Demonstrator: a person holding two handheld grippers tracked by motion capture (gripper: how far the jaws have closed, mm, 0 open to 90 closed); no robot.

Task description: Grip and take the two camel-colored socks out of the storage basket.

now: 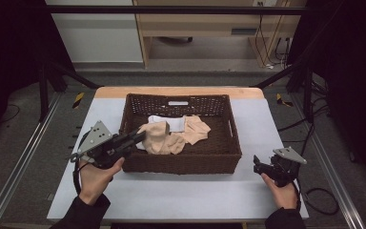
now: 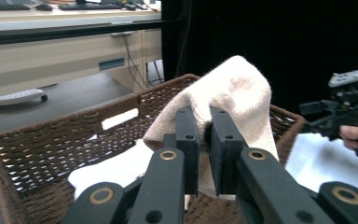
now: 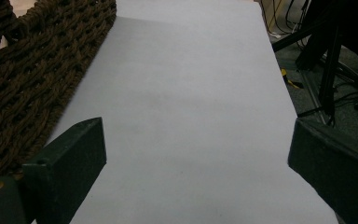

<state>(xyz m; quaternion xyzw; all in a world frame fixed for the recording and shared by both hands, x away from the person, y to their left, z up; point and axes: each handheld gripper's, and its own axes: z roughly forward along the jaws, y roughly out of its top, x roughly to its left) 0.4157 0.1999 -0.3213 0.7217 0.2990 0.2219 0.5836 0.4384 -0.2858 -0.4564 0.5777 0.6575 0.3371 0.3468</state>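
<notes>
White tabletop [image 1: 181, 191] is carrying our brown wicker basket [image 1: 181, 162], with peach and white cloths lying inside. Our left gripper [image 2: 204, 122] is pinching a peach cloth [image 2: 233, 88] at the basket's left. Our right gripper [image 1: 258, 163] is resting spread wide beside the basket.

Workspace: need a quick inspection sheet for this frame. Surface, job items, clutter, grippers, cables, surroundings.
Surface: white table, wooden strip along the far edge.
Job's things: brown wicker basket mid-table, holding beige cloths and a white cloth.
Clutter: nothing seen.
Grippers: left gripper shut on a beige cloth at the basket's left side; right gripper open, nothing between its jaws, over bare table right of the basket.
Cables: black loop on the floor at right; more cables near the far desk.
Surroundings: light wood desk, black frame bars, dark curtains at the sides.
</notes>
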